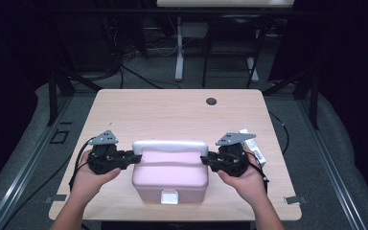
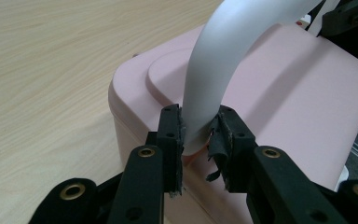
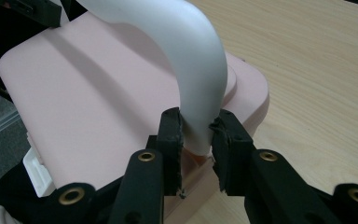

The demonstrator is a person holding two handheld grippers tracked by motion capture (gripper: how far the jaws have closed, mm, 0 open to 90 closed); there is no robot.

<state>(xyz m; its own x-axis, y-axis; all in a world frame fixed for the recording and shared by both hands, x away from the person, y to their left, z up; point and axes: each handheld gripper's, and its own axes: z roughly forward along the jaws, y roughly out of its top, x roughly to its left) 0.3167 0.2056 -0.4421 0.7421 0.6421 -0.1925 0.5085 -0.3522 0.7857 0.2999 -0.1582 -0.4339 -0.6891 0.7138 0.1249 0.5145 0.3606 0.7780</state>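
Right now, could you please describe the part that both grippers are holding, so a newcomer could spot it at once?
On the wooden table, near the person's edge, sits a pink box. Arching over its lid is a pale grey handle, clamped at one end by the left gripper and at the other by the right gripper. It is the box's one grey, curved part.

- The light wooden table point(image 1: 172, 112) has rounded corners and a bare grained top.
- A dark round cap point(image 1: 211, 101) sits in the tabletop near its far edge.
- A white packet with printing point(image 1: 254, 143) lies flat near the table's right edge.
- A white table leg point(image 1: 178, 48) stands on the grey floor beyond, among dark cables point(image 1: 139, 76).
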